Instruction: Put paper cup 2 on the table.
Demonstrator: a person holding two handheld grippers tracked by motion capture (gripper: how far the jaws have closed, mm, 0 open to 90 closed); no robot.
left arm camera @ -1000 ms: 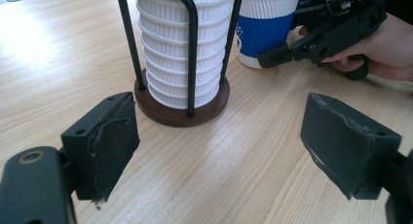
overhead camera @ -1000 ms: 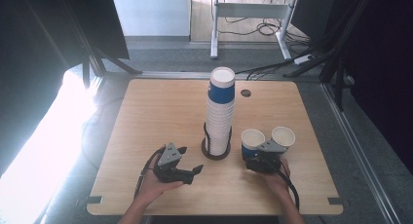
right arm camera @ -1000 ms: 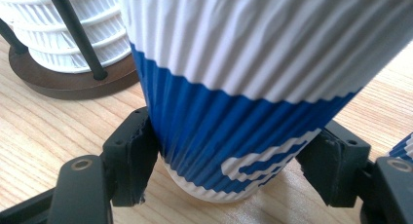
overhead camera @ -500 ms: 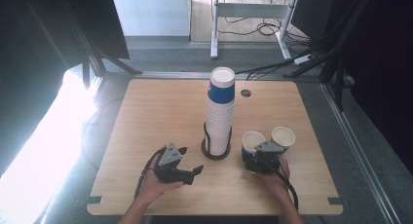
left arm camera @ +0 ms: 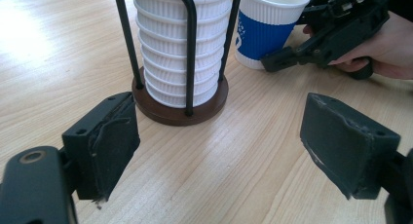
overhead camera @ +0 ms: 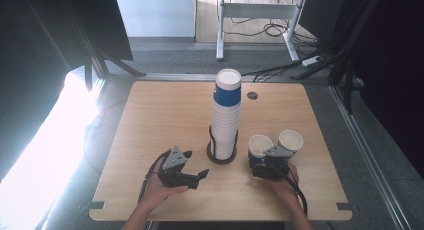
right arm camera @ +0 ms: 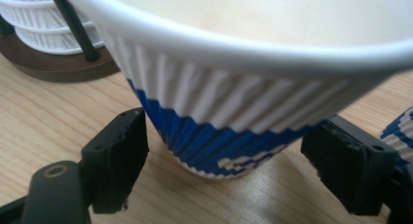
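I am working on the loose blue cup (overhead camera: 258, 149) standing upright on the table (overhead camera: 150, 120), just right of the cup stack (overhead camera: 226, 112) in its wire holder (left arm camera: 187, 53). My right tongs (overhead camera: 263, 171) are sitting spread to either side of that cup's base, not clamped on it yet; whether the pads are touching the wall I cannot tell. So the grab is not done; closing, lifting and whatever placing follows are all left, I am judging. A second cup (overhead camera: 291, 140) is standing just beside it on the right, so room there is tight. My left tongs (overhead camera: 192, 177) are resting wide apart and empty, near the holder base. Front table edge is near my hands; the far half is bare.
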